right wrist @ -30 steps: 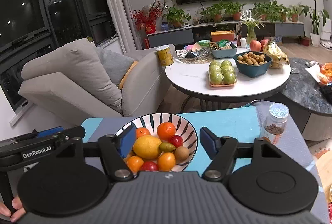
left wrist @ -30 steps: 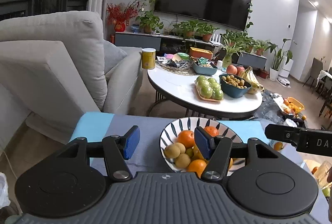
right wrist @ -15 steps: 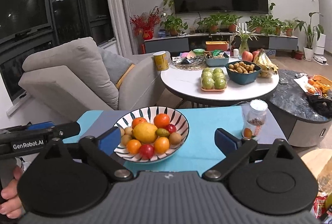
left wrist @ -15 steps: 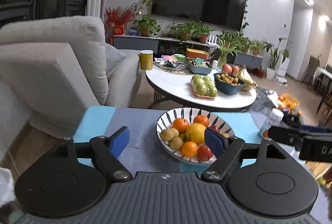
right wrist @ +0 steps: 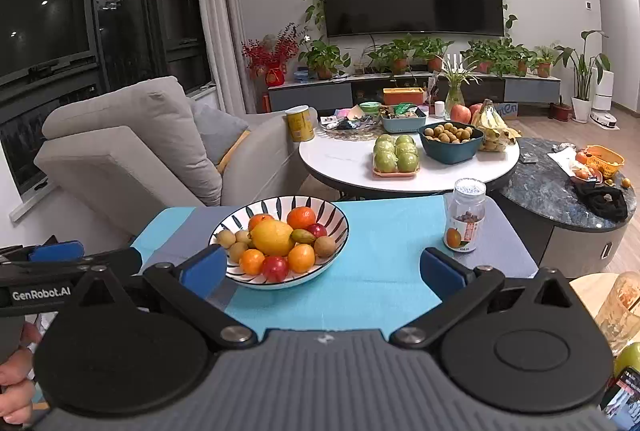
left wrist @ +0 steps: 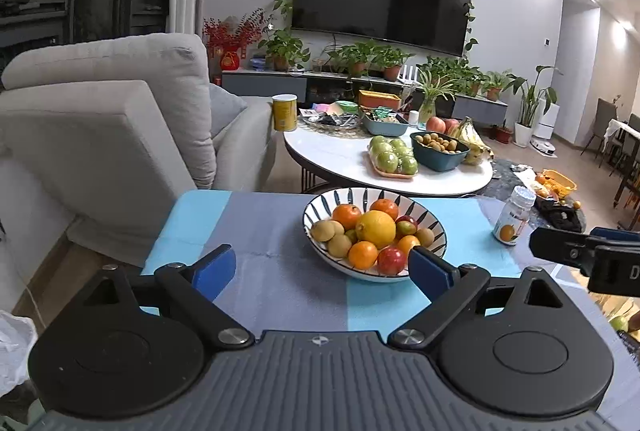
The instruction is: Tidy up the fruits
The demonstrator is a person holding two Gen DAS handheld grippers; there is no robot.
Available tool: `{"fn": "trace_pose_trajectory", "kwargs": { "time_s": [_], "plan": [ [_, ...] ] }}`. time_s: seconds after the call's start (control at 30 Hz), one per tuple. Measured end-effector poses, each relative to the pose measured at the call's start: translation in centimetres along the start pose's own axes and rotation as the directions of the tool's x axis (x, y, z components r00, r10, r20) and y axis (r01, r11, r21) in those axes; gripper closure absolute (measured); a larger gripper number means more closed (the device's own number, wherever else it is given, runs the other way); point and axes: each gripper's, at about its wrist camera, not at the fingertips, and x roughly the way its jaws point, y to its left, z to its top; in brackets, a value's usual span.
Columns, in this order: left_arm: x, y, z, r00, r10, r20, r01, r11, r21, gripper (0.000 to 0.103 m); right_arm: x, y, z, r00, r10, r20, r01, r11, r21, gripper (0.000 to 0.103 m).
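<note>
Blue-padded, my left hand-held gripper (left wrist: 322, 267) and right hand-held gripper (right wrist: 322, 269) both hover level, spread wide and gripping nothing, just short of the fruit bowl (right wrist: 338, 219).

Fruit bowl, centre of frame

A striped bowl (left wrist: 320, 201) sits upright on the blue tabletop (left wrist: 264, 231), heaped with a large yellow citrus (left wrist: 375, 229), oranges (left wrist: 346, 216), brown kiwis (left wrist: 322, 230) and red fruits (left wrist: 391, 260).
</note>
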Motion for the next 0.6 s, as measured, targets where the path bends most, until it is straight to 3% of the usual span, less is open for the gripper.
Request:
{"fn": "trace_pose_trajectory", "kwargs": {
  "time_s": [0.6],
  "plan": [
    [-1.4,-0.6,-1.3,0.998,0.066,0.009,-0.067,0.998,0.016,0.002,-1.1,-0.2,-1.8,1.000,0.000,-0.028,0.000,1.000,-0.002,0.038]
  ]
}}
